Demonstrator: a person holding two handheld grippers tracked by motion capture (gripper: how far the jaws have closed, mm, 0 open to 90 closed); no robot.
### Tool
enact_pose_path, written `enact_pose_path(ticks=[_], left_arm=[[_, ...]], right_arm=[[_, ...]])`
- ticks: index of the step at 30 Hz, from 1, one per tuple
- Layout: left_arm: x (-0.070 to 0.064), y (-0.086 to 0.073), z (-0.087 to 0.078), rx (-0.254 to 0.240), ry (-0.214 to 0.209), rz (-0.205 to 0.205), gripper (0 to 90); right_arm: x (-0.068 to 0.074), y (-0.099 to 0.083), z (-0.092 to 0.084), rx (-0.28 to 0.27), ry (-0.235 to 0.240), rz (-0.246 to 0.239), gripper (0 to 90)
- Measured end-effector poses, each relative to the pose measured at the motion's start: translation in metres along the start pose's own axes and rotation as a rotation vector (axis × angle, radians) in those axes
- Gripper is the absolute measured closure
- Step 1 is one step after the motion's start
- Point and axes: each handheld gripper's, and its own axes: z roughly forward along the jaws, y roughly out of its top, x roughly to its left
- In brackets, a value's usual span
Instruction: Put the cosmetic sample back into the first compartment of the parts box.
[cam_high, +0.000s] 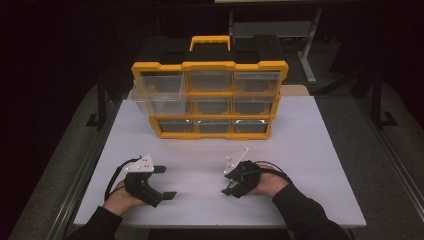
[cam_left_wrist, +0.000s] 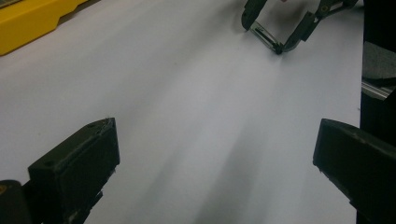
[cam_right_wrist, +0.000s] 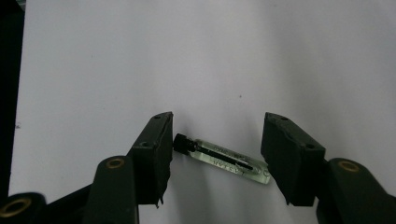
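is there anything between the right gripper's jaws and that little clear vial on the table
Nothing visible. In the right gripper view the small clear vial lies flat on the white table, between the open jaws of the right gripper, its black cap end close to one jaw.

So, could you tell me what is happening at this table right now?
A person holds a gripper in each hand over a white table. The right gripper is open, its fingers straddling a small clear vial with a black cap that lies flat on the table; it is not yet grasped. The left gripper is open and empty. A yellow organizer with clear drawers stands behind, one left drawer pulled partly out.
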Motion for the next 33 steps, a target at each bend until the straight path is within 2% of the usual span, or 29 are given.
enact_pose_path(ticks=[6,10,20,33], left_arm=[[-0.0002,0.0000,0.0002,0.003,0.000,0.001,0.0],[-0.0002,0.0001,0.0001,0.000,0.000,0.002,0.0],[-0.0001,0.0001,-0.0001,0.000,0.000,0.001,0.0],[-0.0006,0.0002,-0.0001,-0.002,0.001,0.006,0.0]], right_arm=[[-0.0012,-0.0008,-0.0042,-0.018,0.006,0.002,42.1],[-0.0018,-0.0034,-0.0005,0.013,0.003,-0.008,43.1],[-0.0022,-0.0048,-0.0021,0.009,-0.004,-0.013,55.2],[-0.0039,-0.0062,-0.0040,0.008,-0.003,0.003,73.0]])
